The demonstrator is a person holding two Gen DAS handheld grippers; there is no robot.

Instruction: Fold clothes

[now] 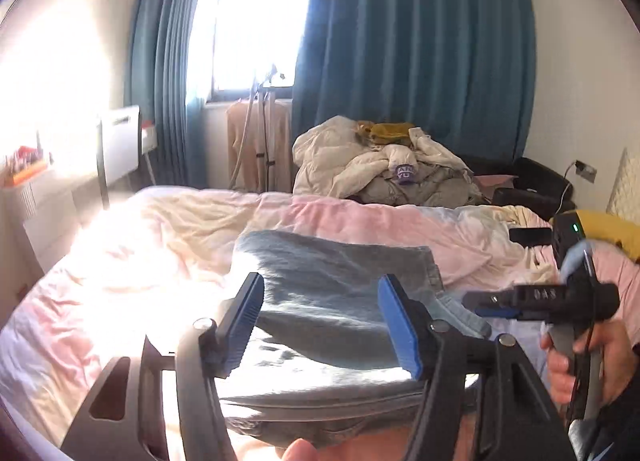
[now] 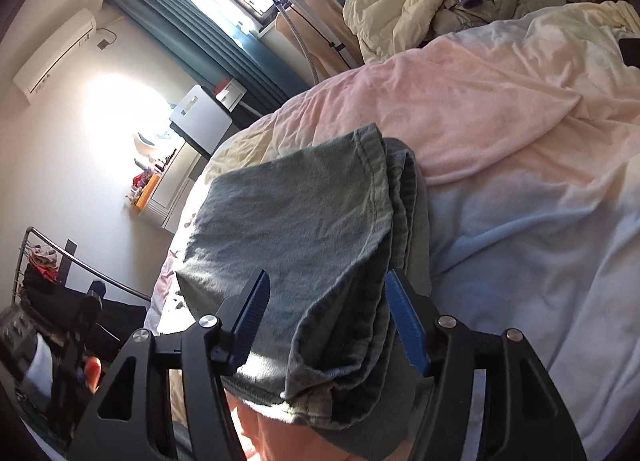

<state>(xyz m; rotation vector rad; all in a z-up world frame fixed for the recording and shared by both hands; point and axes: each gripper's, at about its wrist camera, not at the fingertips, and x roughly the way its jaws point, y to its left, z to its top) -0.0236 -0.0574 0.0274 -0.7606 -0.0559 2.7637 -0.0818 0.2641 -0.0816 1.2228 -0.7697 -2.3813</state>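
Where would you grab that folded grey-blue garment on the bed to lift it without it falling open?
Probably by the stacked hemmed edges of the grey-blue garment, on its right side in the right wrist view. There several layers lie together and curl up off the pink duvet, so one pinch from that side, with a finger slid underneath, could catch them all.

Right claw (image 1: 486, 303) body reads "OAS"; purple cuff (image 1: 405, 174) lettering unclear.

This is a home bedroom: a bed under a rumpled pink and cream duvet (image 1: 208, 229), long teal curtains (image 1: 420, 61) beside a bright window (image 1: 260, 21), a heap of pale padded coats (image 1: 380, 165), a white wall-mounted air conditioner (image 2: 56, 51).
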